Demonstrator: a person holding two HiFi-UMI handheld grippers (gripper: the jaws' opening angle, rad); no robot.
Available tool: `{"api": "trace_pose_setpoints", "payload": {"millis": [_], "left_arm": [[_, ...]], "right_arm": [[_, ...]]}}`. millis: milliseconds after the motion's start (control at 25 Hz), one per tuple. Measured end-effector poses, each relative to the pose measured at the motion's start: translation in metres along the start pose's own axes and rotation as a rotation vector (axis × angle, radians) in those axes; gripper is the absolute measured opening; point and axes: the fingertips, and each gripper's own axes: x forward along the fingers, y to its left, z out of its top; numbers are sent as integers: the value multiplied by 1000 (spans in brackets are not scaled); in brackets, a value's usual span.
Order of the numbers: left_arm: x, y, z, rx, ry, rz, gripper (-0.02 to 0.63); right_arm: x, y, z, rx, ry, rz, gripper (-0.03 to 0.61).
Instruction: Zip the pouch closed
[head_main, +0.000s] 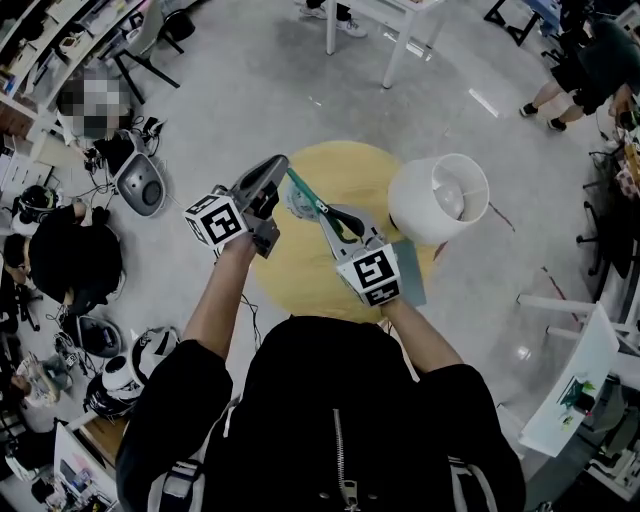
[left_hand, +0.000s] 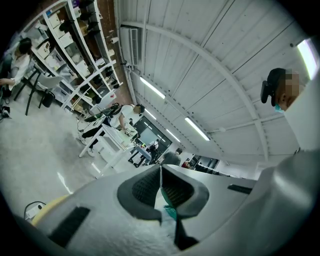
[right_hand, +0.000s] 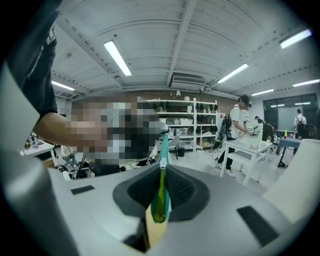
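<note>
Pouch (right_hand: 161, 200): teal cloth, faintly shiny zip.
Left tongs (left_hand: 161, 189), right tongs (right_hand: 162, 186): your matt grey plastic shells; pads (right_hand: 144, 190) dark, ribbed.
Tabletop (head_main: 355, 170): matt yellow, wood-like.
Lampshade (head_main: 415, 205), two o'clock: smooth white.
Floor (head_main: 260, 80): glossy grey.

Round yellow table (head_main: 350, 170), white lampshade (head_main: 438, 200) at its right edge

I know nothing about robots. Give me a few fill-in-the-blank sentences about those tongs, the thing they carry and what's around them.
1. The left tongs and the right tongs are both ____ on the pouch.
2. The pouch is held over a round ____ table.
3. The white lamp is nearer the ____ tongs.

Missing words: shut; yellow; right.
</note>
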Motion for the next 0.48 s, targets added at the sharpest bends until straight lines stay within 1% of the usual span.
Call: {"api": "trace_pose_setpoints", "payload": {"millis": [480], "left_arm": [[-3,2,-2,8,1,10,9]], "right_arm": [[-8,3,-4,-7,2,7,37]]}}
